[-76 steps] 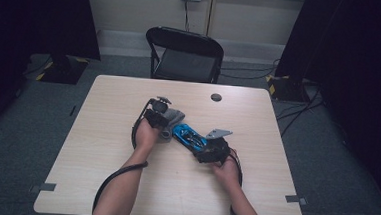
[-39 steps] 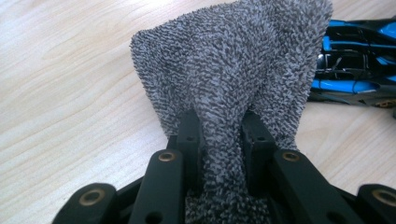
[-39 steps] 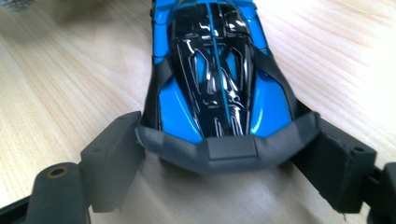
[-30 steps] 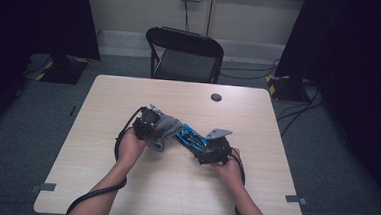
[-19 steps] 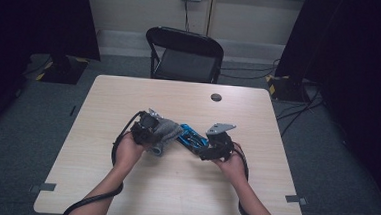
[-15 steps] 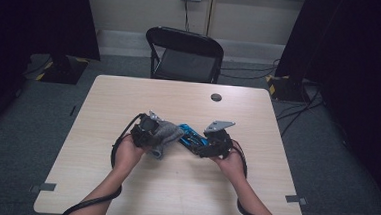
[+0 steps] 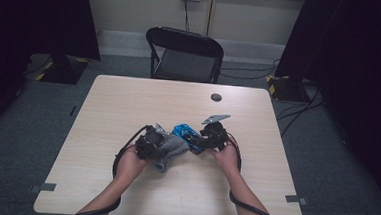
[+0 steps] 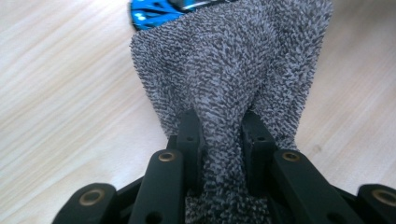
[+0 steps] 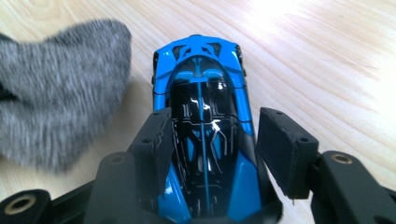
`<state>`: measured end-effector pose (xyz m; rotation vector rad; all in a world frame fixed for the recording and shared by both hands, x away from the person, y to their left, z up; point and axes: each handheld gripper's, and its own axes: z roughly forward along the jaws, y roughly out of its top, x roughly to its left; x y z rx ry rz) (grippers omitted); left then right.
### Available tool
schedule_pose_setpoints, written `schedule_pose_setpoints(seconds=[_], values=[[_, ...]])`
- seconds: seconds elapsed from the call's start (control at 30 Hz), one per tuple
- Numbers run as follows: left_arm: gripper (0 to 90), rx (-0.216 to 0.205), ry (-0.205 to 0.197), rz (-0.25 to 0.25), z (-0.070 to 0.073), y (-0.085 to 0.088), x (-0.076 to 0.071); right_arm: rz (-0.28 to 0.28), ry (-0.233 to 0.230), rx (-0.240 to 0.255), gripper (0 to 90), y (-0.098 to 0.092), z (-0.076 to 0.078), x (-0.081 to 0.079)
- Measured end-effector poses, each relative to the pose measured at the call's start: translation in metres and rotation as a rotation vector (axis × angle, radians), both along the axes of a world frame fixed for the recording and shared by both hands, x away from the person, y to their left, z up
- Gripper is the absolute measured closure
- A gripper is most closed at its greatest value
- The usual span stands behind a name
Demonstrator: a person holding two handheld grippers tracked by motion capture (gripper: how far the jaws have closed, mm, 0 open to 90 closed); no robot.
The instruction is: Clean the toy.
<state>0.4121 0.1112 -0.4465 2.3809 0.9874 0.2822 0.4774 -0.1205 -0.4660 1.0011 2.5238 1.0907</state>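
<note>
A blue and black toy car lies on the wooden table, a little right of the middle. It sits between the jaws of my right gripper, which have just been closing. One pad is at the car's side and the other stands a small gap off. My left gripper is shut on a bunched fold of a grey knitted cloth. In the high view the cloth lies just left of the car, beside the left gripper. The right gripper is at the car's right end.
A small dark round disc lies near the table's far edge. A black folding chair stands behind the table. Cables run over the carpet at the right. Dark curtains close off both sides.
My left hand has drawn the grey cloth toward me and to the left, away from the car. My right hand has shifted a little, staying at the car.
</note>
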Motion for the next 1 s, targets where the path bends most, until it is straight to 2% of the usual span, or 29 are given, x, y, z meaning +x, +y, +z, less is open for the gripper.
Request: schedule_pose_setpoints(seconds=[0.1,0.23,0.47,0.57,0.67,0.7,0.77,0.87,1.0], values=[[73.3,-0.016,0.011,-0.012,-0.005,-0.008,-0.002,0.013,-0.011,0.0,43.8,0.004,-0.002,0.0],[73.2,-0.01,0.017,-0.031,-0.011,-0.017,-0.003,0.006,-0.026,-0.032,39.2,0.008,-0.004,0.001],[72.6,-0.014,0.029,-0.044,-0.018,-0.023,-0.005,-0.01,-0.006,0.022,40.3,0.004,-0.008,0.003],[72.5,-0.023,0.03,-0.044,-0.018,-0.022,-0.005,0.01,-0.036,0.003,40.1,0.009,-0.007,0.003],[72.5,-0.024,0.028,-0.045,-0.019,-0.022,-0.005,0.021,-0.024,-0.007,40.2,0.014,-0.007,0.005],[72.3,-0.025,0.027,-0.045,-0.02,-0.022,-0.005,0.025,-0.022,-0.016,43.0,0.016,-0.008,0.006],[71.8,-0.032,0.025,-0.043,-0.021,-0.022,-0.006,0.032,-0.036,-0.03,42.7,0.018,-0.01,0.005],[64.6,-0.045,0.002,-0.035,-0.021,-0.021,-0.007,0.02,-0.035,-0.014,43.2,0.017,-0.011,0.004],[54.5,-0.083,-0.01,-0.026,-0.02,-0.02,-0.006,0.017,-0.036,-0.006,43.6,0.016,-0.012,0.004]])
